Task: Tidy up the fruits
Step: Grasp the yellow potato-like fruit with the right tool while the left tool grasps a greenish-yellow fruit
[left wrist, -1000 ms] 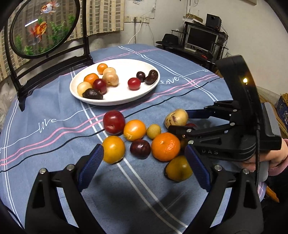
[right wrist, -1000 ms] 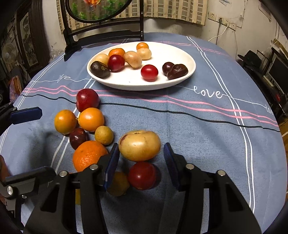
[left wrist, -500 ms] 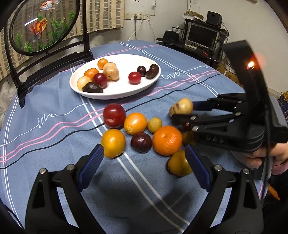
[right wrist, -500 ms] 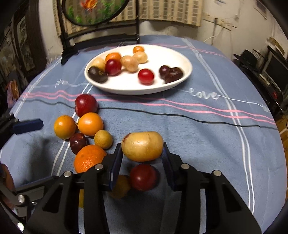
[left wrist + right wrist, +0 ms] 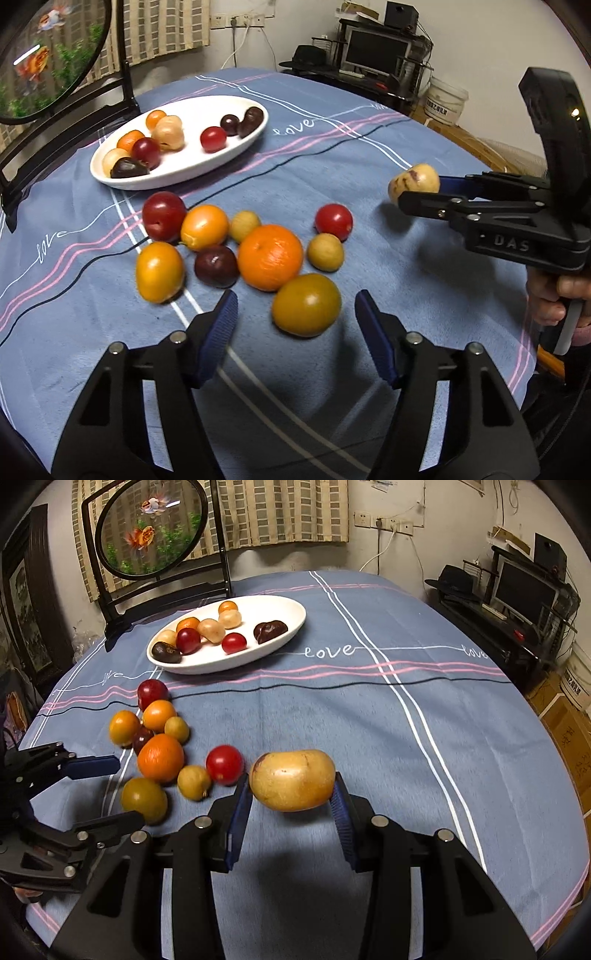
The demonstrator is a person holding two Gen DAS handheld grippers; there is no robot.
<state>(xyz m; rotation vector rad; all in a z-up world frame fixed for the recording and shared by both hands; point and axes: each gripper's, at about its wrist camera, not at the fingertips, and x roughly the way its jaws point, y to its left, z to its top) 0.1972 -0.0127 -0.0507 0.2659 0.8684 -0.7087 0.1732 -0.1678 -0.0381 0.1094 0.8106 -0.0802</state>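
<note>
My right gripper [image 5: 291,805] is shut on a pale yellow melon-like fruit [image 5: 292,780] and holds it in the air above the blue tablecloth; it also shows in the left wrist view [image 5: 413,181]. My left gripper [image 5: 295,328] is open, just in front of a yellow-green fruit [image 5: 306,304]. Several loose fruits lie on the cloth, among them a big orange [image 5: 269,256] and a red tomato [image 5: 333,221]. A white oval plate [image 5: 288,607] at the back holds several fruits.
A black stand with a round goldfish panel [image 5: 153,528] is behind the plate. A desk with a monitor [image 5: 524,590] and a white bucket [image 5: 445,99] are off the table's right side. The table edge curves close on the right.
My right gripper closed on the pale yellow fruit and lifted it off the cloth, uncovering the red tomato. My left gripper moved right, toward the yellow-green fruit.
</note>
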